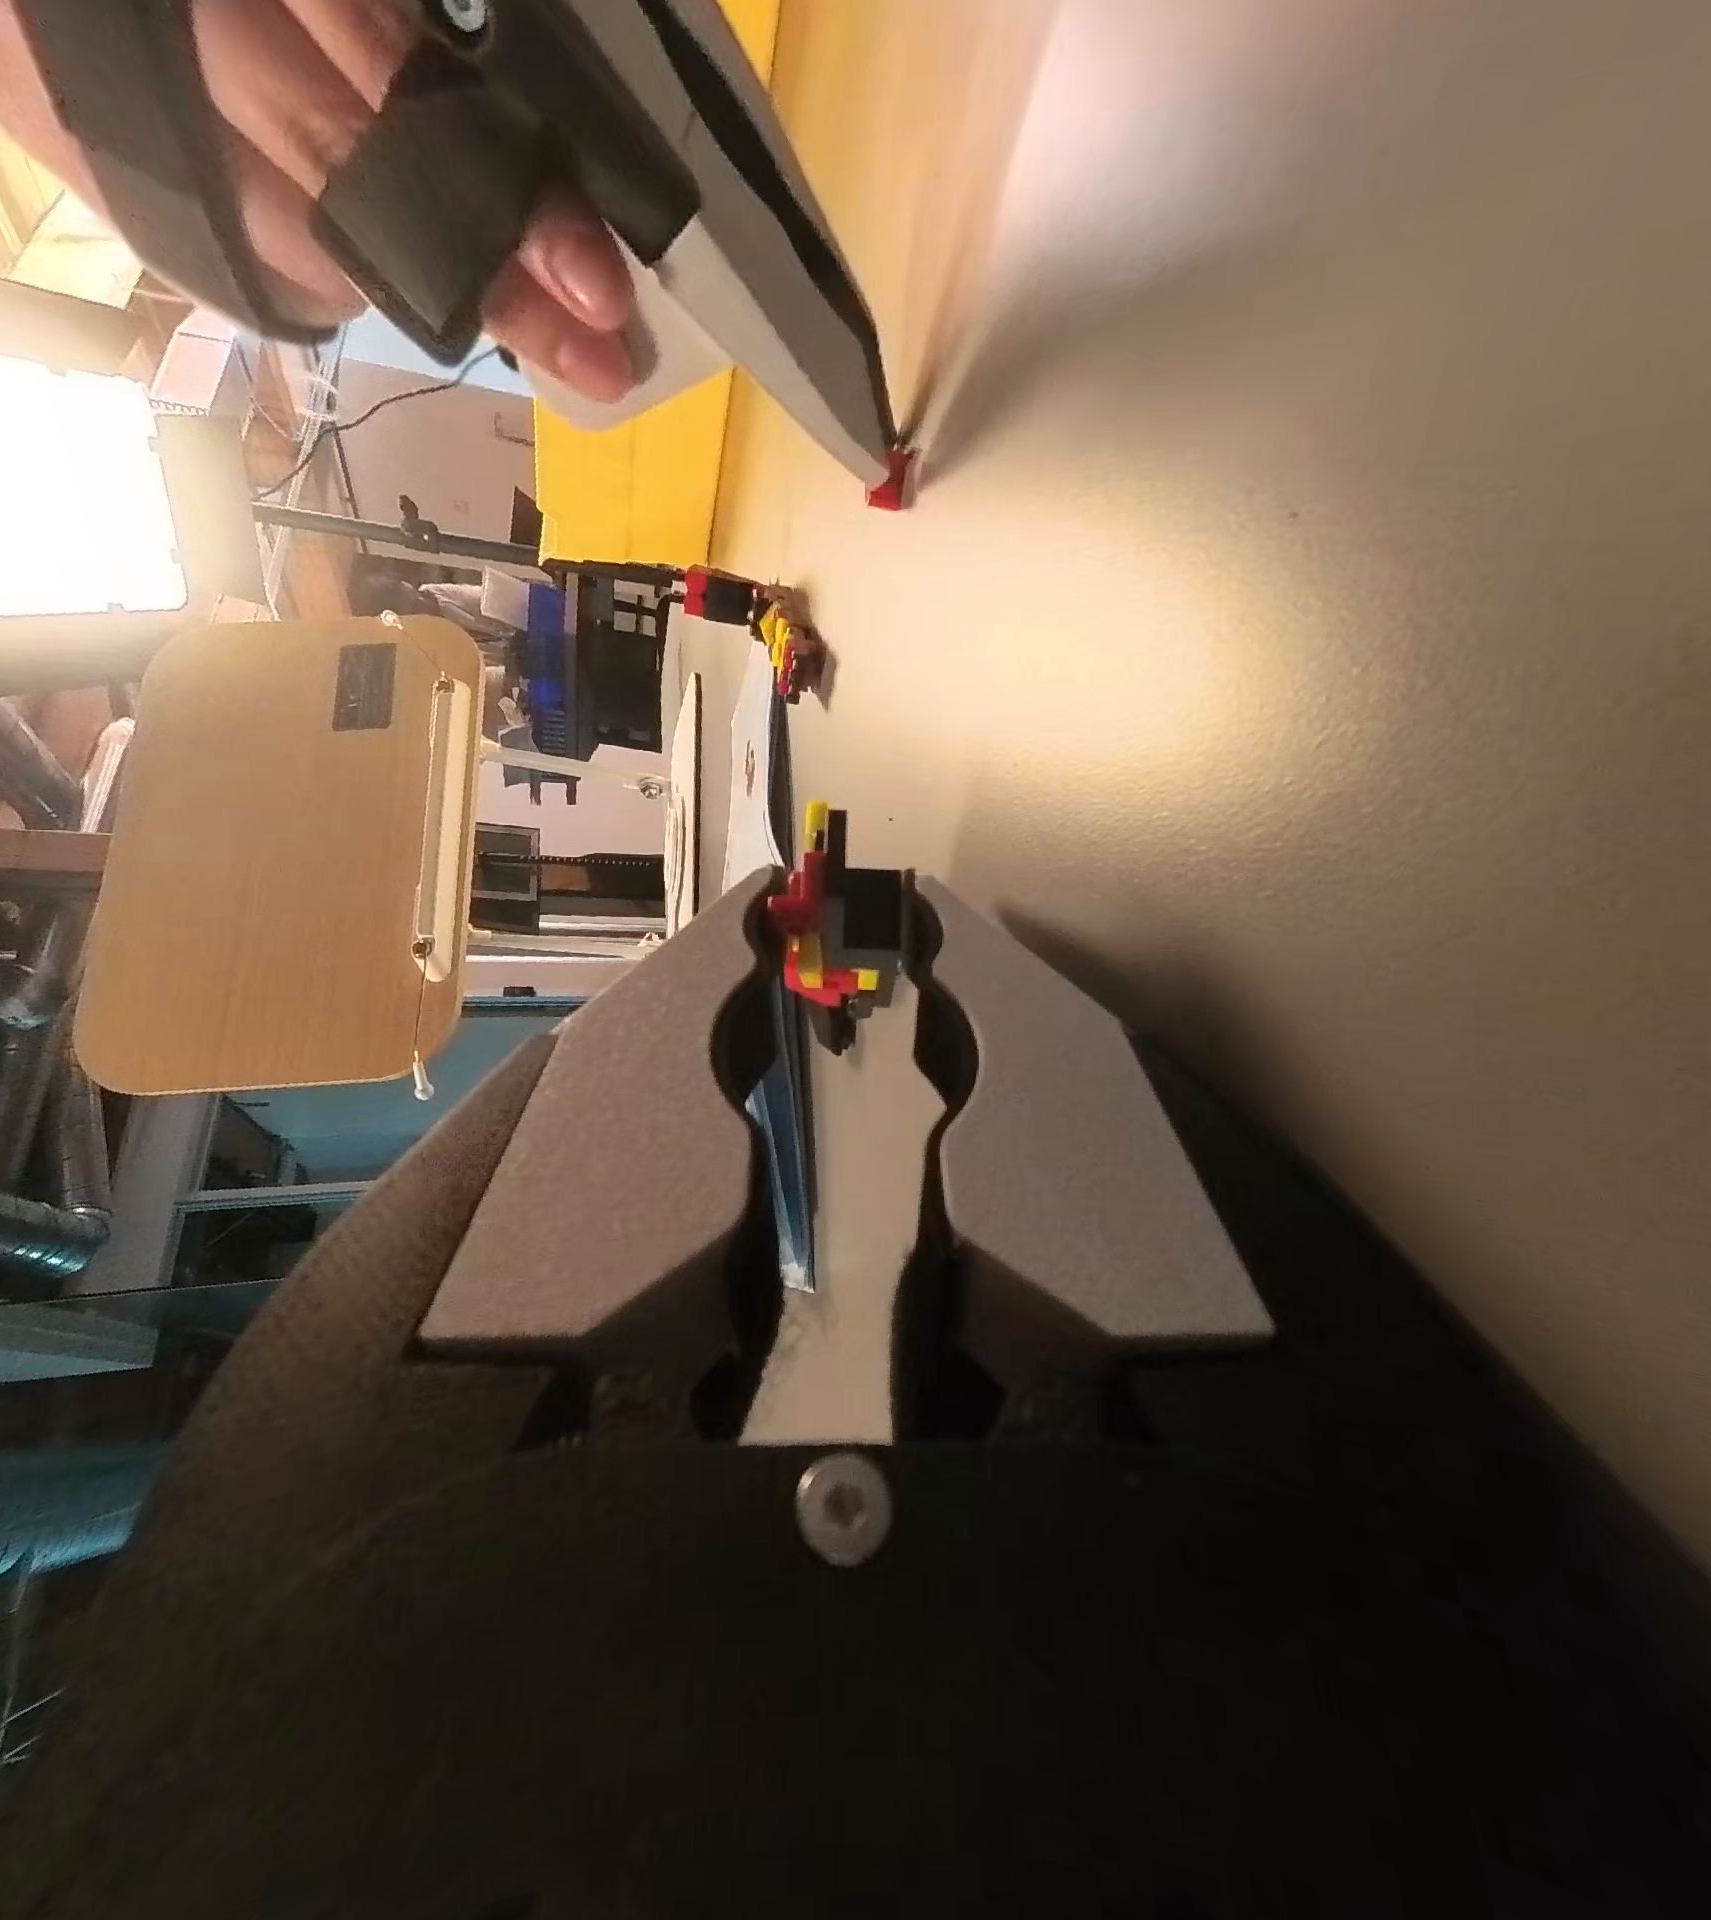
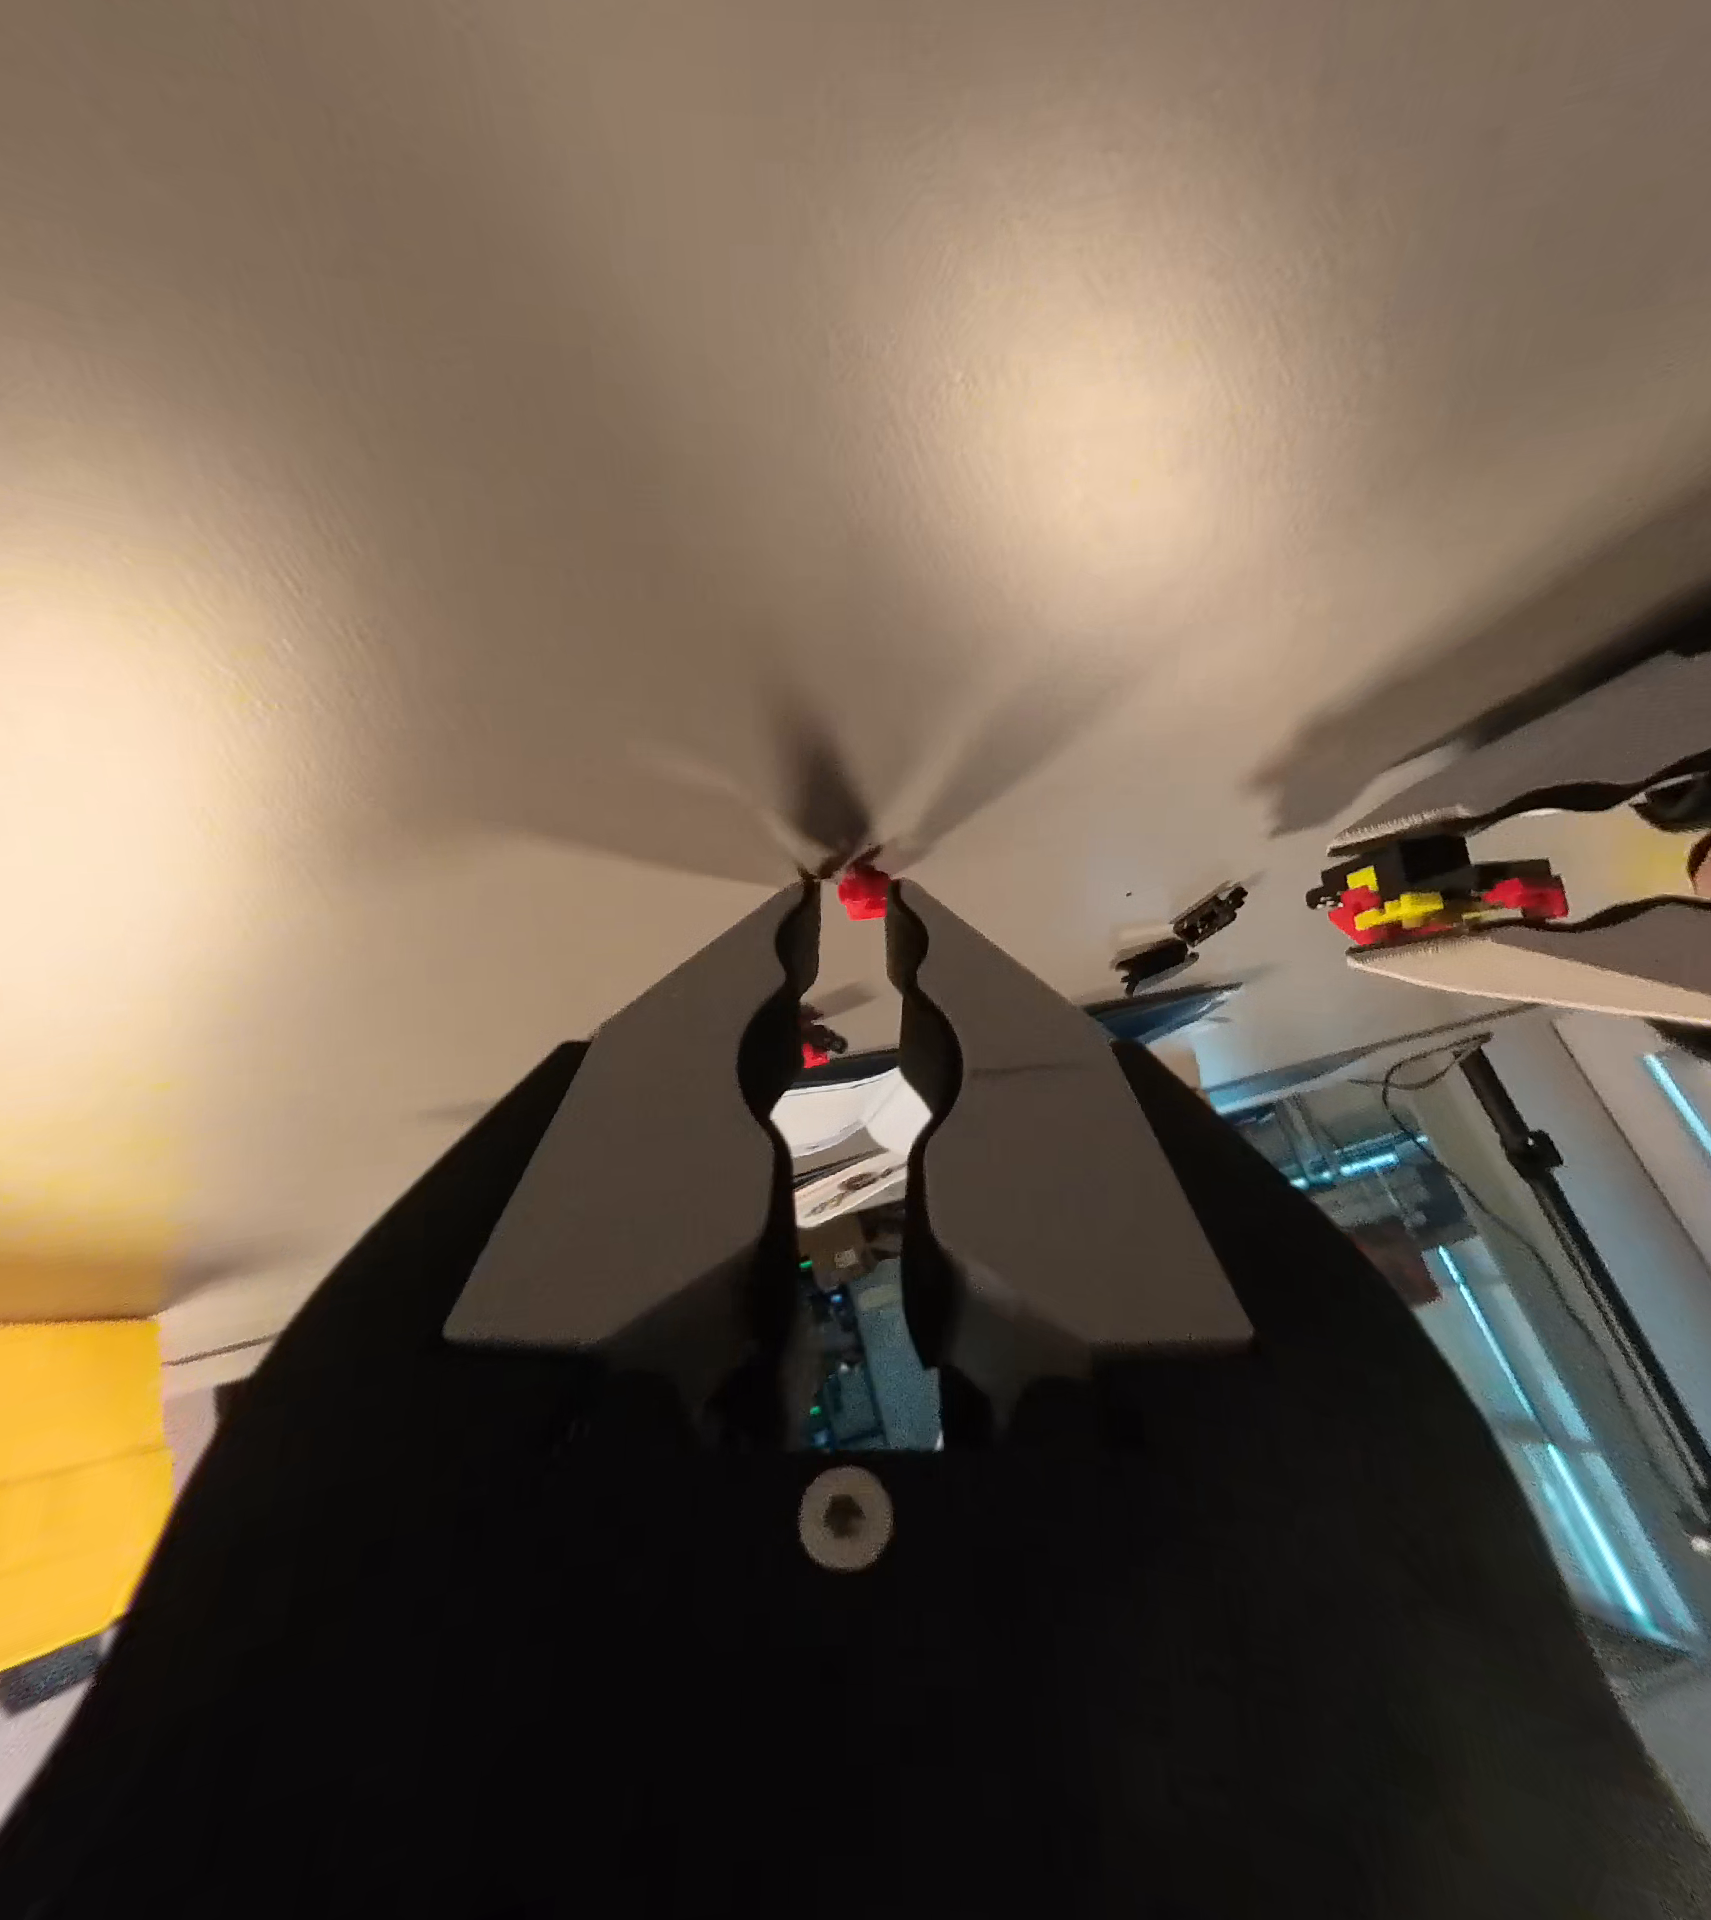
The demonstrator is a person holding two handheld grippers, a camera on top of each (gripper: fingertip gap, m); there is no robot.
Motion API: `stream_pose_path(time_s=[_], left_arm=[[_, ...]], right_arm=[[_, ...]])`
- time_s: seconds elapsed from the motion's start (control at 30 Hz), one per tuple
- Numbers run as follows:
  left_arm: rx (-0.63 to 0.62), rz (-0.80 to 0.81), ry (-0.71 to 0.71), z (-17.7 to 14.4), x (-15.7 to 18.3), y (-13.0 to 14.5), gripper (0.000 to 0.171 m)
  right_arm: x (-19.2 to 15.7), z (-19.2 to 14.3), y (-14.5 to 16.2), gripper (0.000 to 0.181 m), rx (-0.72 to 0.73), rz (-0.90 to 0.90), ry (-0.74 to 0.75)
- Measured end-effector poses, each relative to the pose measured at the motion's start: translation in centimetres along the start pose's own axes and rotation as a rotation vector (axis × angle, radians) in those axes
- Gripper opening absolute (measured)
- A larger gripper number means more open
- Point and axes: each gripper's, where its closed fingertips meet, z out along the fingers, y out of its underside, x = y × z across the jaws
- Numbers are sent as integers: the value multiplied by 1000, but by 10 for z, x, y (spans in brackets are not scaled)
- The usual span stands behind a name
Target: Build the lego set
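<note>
My left gripper (image 1: 840, 883) is shut on a small lego assembly (image 1: 846, 935) of black, grey, red and yellow bricks, held just off the white table (image 1: 1350, 727). It also shows at the right of the right wrist view (image 2: 1341, 899), with the assembly (image 2: 1422, 899) between its tips. My right gripper (image 2: 851, 883) points down at the table, its jaws close around a small red brick (image 2: 861, 894) resting on the surface. In the left wrist view the right gripper (image 1: 887, 457) comes in from the top, a hand on its handle, and the red brick (image 1: 892, 486) is at its tip.
A pile of loose red, yellow and black bricks (image 1: 789, 634) lies farther along the table. A booklet (image 1: 789, 1122) lies beside my left gripper. Two black pieces (image 2: 1183, 935) lie on the table. A yellow sheet (image 1: 643, 488) covers the table's edge. A wooden chair (image 1: 269, 862) stands beyond. The left gripper's tips are roughly 11 cm from the right gripper's.
</note>
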Motion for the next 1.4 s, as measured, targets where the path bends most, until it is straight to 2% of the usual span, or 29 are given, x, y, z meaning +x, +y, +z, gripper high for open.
stream_pose_path(time_s=[0.1,0.17,0.23,0.3,0.43,0.47,0.53,0.73,0.9,1.03,1.13,1.2,1.3,1.4], left_arm=[[0,1,1,0,0,0,20],[1,3,1,-1,0,0,20],[1,4,1,-1,0,0,20],[1,3,1,-1,1,0,20],[2,2,2,-1,1,0,20],[2,2,3,-1,1,0,20],[2,1,3,-1,1,0,20],[3,-1,3,-1,1,0,20],[3,-1,2,-1,1,0,20],[1,0,0,-1,1,0,20],[-8,8,-12,0,-1,1,20],[-15,10,-19,0,-2,2,20],[-17,9,-19,0,-2,2,20],[-17,7,-17,0,-2,3,20]], right_arm=[[-2,2,1,2,13,8,-34],[0,1,0,2,53,121,-38],[5,-1,-4,1,154,361,-27],[16,-7,-6,1,302,685,-11],[41,-31,-4,1,764,1354,-9],[39,-32,-1,1,840,1455,-18],[28,-28,1,1,891,1542,-23],[5,-14,-12,1,901,1567,-114],[-5,-15,-11,4,920,1614,-153],[-8,-19,-7,12,897,1672,-106],[-7,-24,8,16,821,1769,-2],[-8,-22,18,16,715,1854,52],[-12,-17,13,17,591,1921,9],[-13,-13,1,16,503,2067,-166]])
